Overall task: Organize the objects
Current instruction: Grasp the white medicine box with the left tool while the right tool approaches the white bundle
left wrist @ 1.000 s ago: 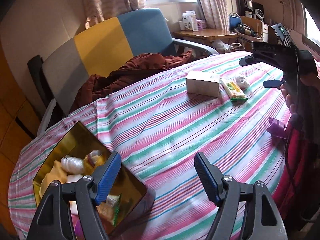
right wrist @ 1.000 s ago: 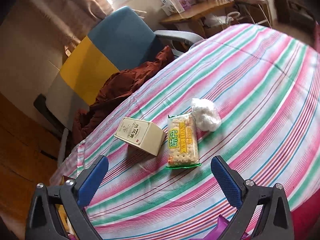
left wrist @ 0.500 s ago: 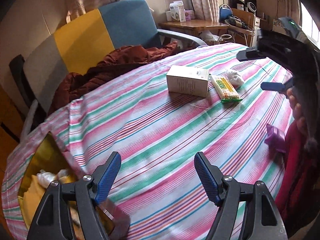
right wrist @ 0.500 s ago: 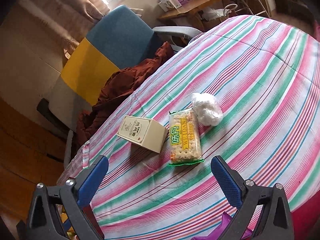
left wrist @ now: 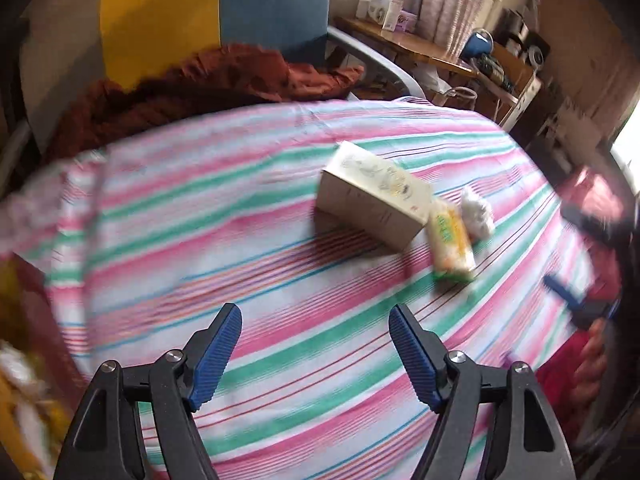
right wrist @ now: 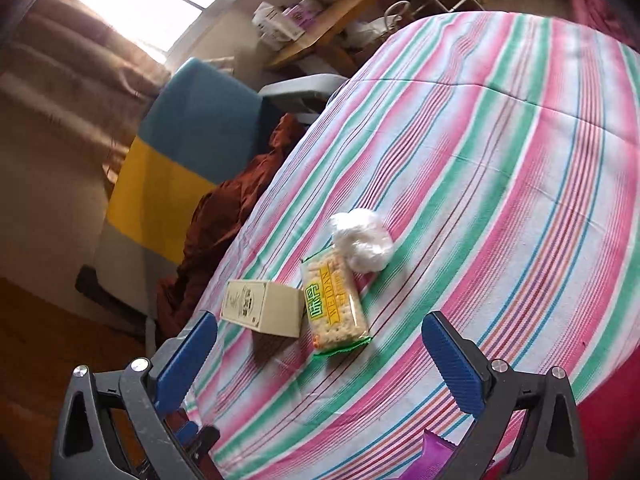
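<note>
A cream box (left wrist: 374,196) lies on the striped tablecloth (left wrist: 240,240), with a yellow-green cracker packet (left wrist: 450,242) and a white crumpled bag (left wrist: 476,212) to its right. My left gripper (left wrist: 316,344) is open and empty, short of the box. My right gripper (right wrist: 320,356) is open and empty, just in front of the box (right wrist: 264,308), the cracker packet (right wrist: 334,306) and the white bag (right wrist: 362,246). It also shows at the right edge of the left wrist view (left wrist: 568,296). A gold container (left wrist: 16,360) with packets is blurred at the far left.
A chair with yellow and blue panels (left wrist: 216,8) and a brown garment (left wrist: 180,88) stands behind the table. A wooden desk with clutter (left wrist: 424,44) is at the back right. A purple wrapper (right wrist: 432,456) lies at the table's near edge.
My left gripper has swung right, away from the gold container and toward the box. My right gripper has moved closer to the box and cracker packet. Both stay open.
</note>
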Available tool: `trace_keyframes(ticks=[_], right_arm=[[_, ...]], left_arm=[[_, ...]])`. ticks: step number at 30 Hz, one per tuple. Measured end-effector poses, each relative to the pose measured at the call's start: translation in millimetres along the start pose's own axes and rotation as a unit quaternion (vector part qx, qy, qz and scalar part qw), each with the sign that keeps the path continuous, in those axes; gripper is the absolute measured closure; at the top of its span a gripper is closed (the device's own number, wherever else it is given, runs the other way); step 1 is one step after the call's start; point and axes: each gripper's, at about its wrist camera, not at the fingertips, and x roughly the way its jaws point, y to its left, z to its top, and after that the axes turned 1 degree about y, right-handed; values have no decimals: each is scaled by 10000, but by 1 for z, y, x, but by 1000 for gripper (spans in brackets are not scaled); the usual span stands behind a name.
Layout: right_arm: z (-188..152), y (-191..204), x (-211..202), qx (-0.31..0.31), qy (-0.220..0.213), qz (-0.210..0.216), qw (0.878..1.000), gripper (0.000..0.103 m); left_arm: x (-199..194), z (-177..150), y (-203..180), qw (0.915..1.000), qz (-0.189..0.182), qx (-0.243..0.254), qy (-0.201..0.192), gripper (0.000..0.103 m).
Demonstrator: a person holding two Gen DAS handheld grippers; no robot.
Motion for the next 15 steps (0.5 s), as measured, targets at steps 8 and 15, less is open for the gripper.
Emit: trace_keyframes(ticks=[8,15], right_arm=[[0,-1,2,103,184,252,9995,0],[-2,-2,1,142,236,447,9986,0]], left_arm=[[35,53,-2,9886,-864,-1215,185,14],[86,90,-8,9753,-833,-1962,572,5]])
